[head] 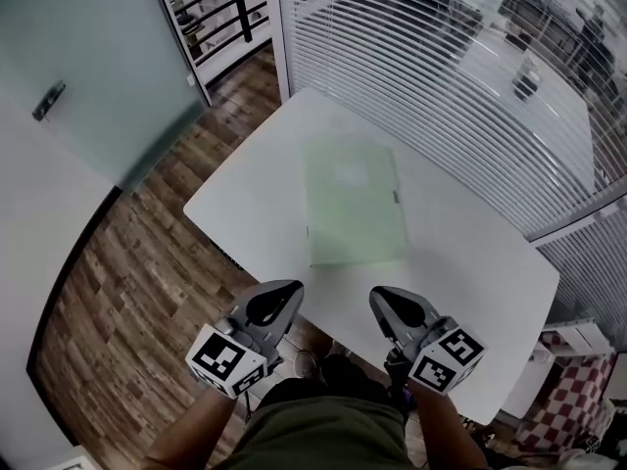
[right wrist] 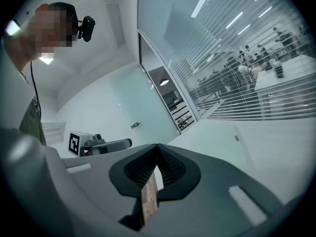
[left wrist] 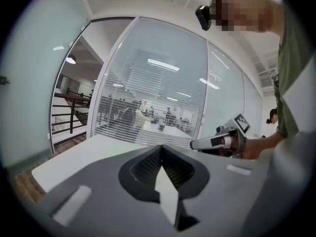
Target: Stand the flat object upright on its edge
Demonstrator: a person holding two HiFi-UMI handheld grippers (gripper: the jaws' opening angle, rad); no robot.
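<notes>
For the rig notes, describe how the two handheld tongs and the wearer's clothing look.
The left tongs and right tongs are grey, wedge-shaped shells, each with a dark, ribbed hollow near the tip. Each carries a marker cube at the back, white with black square patterns. The person wears an olive-green shirt.

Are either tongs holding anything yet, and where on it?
Nothing is held: the left tongs and right tongs are shut and empty, short of the green folder flat on the table.
</notes>
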